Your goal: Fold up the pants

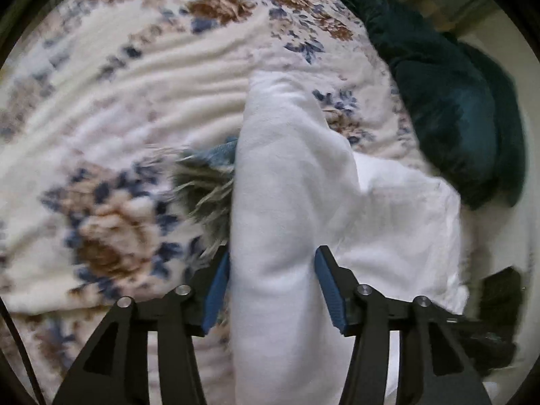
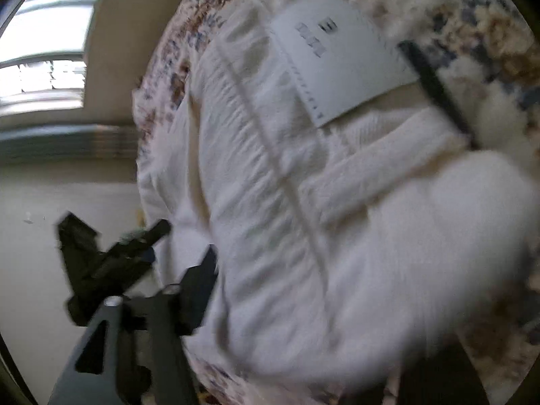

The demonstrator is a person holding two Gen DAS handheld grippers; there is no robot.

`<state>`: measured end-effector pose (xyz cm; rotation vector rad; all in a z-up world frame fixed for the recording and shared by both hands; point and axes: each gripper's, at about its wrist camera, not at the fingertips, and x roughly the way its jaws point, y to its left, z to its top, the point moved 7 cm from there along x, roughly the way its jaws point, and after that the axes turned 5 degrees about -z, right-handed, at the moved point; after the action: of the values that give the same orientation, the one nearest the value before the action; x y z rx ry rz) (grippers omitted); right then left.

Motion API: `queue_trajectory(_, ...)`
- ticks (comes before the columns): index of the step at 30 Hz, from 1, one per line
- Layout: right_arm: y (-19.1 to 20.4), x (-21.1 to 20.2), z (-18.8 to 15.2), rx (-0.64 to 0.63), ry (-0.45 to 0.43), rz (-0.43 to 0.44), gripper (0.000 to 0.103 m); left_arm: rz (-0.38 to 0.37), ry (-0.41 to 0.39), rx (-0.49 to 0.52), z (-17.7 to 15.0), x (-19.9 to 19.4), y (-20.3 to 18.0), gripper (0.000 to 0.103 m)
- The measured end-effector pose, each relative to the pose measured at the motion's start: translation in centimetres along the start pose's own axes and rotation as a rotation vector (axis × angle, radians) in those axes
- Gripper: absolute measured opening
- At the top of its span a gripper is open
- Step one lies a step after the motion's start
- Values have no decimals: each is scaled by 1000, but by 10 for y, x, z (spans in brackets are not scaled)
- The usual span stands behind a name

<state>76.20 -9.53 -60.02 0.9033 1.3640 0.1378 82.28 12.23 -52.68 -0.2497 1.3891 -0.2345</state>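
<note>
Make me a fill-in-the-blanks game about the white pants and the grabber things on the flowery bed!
1. The left gripper is clamped on a thick fold of the ____ pants.
2. The pads on its fingers are colored ____.
3. The pants lie on a blanket printed with ____.
4. A paper tag on the pants shows in the ____ wrist view.

Missing words: white; blue; flowers; right

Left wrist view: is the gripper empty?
No: the left gripper is clamped on a fold of the white pants, held between its blue pads.
</note>
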Motion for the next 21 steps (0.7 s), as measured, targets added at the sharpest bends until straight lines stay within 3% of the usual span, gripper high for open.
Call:
queue_trajectory(2, 6, -19, -3, -69, -24, -96, 90, 45, -29, 30, -10, -16, -11, 65)
queue_trajectory(4, 14, -46, -9, -174, -76, -268, 90, 110, -83, 70, -15, -33, -19, 94)
queue_trajectory(7, 26, -79, -9, -302, -149, -517, 91, 193, -103, 112, -31, -48, -31, 99)
queue_trajectory(10, 41, -104, -17, -391, -205, -648, 93, 216, -98, 117, -41, -53, -35, 100)
queue_trajectory(16, 61, -129, -37, -440, -259, -684, 94, 218, -121, 102, -60, -75, -46, 100)
queue_trajectory(21, 76, -140, -56, -441, -277, -659, 94, 234, -155, 105, -70, -99, -55, 100)
